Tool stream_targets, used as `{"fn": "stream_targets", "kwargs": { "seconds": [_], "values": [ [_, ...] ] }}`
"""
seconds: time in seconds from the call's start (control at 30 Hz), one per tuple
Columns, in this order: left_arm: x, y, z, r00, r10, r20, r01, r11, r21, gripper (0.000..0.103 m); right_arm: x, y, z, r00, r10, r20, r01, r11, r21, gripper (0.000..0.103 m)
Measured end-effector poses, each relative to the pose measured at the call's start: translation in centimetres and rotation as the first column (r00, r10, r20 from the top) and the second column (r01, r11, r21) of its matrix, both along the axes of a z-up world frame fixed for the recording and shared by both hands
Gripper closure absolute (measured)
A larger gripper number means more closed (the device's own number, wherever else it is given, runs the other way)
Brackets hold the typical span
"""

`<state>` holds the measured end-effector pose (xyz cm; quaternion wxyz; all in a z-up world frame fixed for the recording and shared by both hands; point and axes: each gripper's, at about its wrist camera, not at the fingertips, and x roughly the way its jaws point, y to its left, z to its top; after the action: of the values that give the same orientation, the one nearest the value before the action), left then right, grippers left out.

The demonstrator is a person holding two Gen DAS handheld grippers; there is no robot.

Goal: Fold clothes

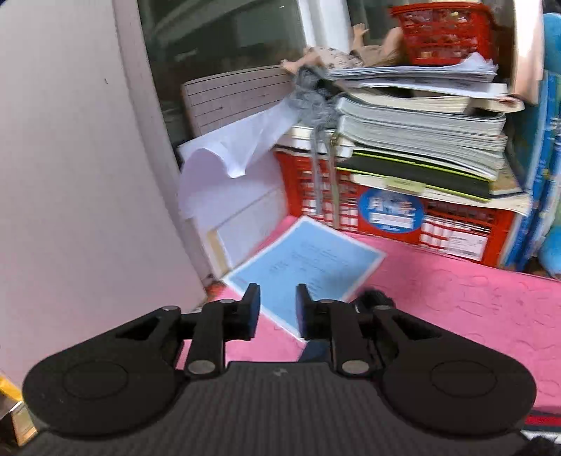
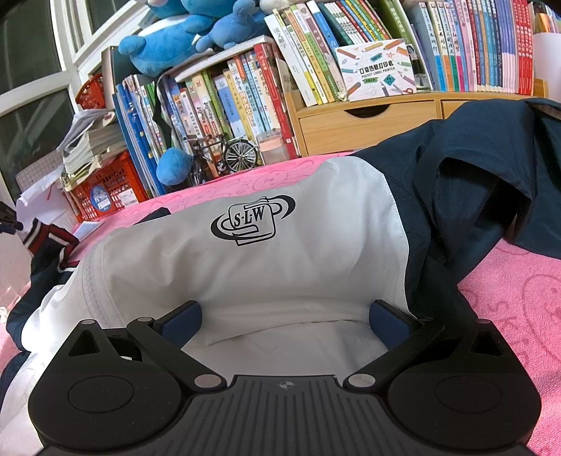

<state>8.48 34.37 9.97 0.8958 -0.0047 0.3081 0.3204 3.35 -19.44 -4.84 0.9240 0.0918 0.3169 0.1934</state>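
Jacket on pink cover; both grippers unloaded.

The white-and-navy jacket [image 2: 266,259] lies on the pink cover [image 2: 519,291], in front of the bookshelf [image 2: 368,119]. Right gripper [image 2: 285,322]: jaws spread wide, straddling the jacket's white panel, not clamped. Left gripper [image 1: 278,312]: jaws parted, empty, above the cover near a blue sheet [image 1: 308,259] and red crate [image 1: 403,214].

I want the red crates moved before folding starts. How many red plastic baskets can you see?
2: a large red crate under the stacked books at the pink mat's far edge, and a smaller red basket atop that stack. Others may be hidden.
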Motion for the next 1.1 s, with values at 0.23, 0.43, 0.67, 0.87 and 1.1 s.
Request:
{"fn": "stream_targets", "kwargs": {
  "seconds": [0.23,0.43,0.67,0.87,1.1],
  "values": [
    [-1.2,-9.8,-0.6,0.934,-0.357,0.007,0.356,0.933,0.048,0.038,0.0,0.0,0.0,1.0,-0.002,0.002,0.002,1.0,-0.002,0.0],
    [-2.8,-22.7,-3.0,0.679,-0.733,-0.029,0.731,0.679,-0.068,0.021,-0.9,-0.8,0.5,0.998,-0.018,0.062,0.014,0.998,0.062,0.008],
    [-5.8,-32.8,-7.9,0.397,-0.893,-0.213,0.91,0.413,-0.037,0.019,1.0,1.2,7.6,0.949,0.092,0.3,-0.084,0.996,-0.04,0.008],
    [-7.1,-33.2,-9.4,0.358,-0.905,-0.231,0.928,0.372,-0.021,0.019,7.7,6.8,6.9,0.972,0.216,0.097,-0.172,0.927,-0.334,0.073],
    [-6.3,-31.2,-9.1,0.382,-0.914,-0.133,0.908,0.398,-0.129,0.007,2.2,4.3,4.7,0.974,0.225,0.031,-0.19,0.882,-0.432,0.075]
  ]
}}
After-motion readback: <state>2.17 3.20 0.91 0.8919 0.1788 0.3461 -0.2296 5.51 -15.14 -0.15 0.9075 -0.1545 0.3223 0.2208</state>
